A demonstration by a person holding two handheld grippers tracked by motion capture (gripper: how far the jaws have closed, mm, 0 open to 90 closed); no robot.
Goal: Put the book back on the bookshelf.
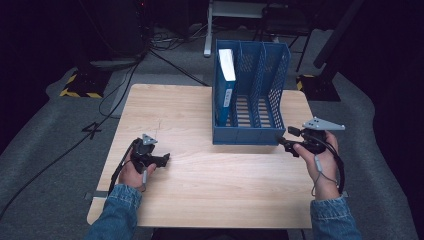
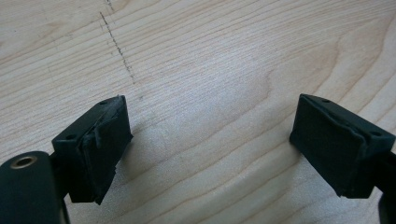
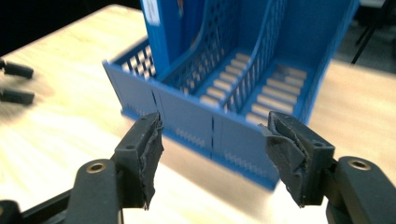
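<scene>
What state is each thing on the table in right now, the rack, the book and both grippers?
Rack: upright on the table, middle and right slots empty.
Book: standing on end in the rack's left slot.
Left gripper: jaws open, nothing between them, low over bare wood.
Right gripper: jaws open, holding nothing, pointed at the rack's front wall.

On the surface (image 1: pixel 200 190), the file rack (image 1: pixel 252 127) stands at one o'clock; a book (image 1: pixel 226 82) stands upright in its leftmost compartment.

No readable text anywhere; the label on the blue book (image 1: pixel 226 85) is illegible.
</scene>
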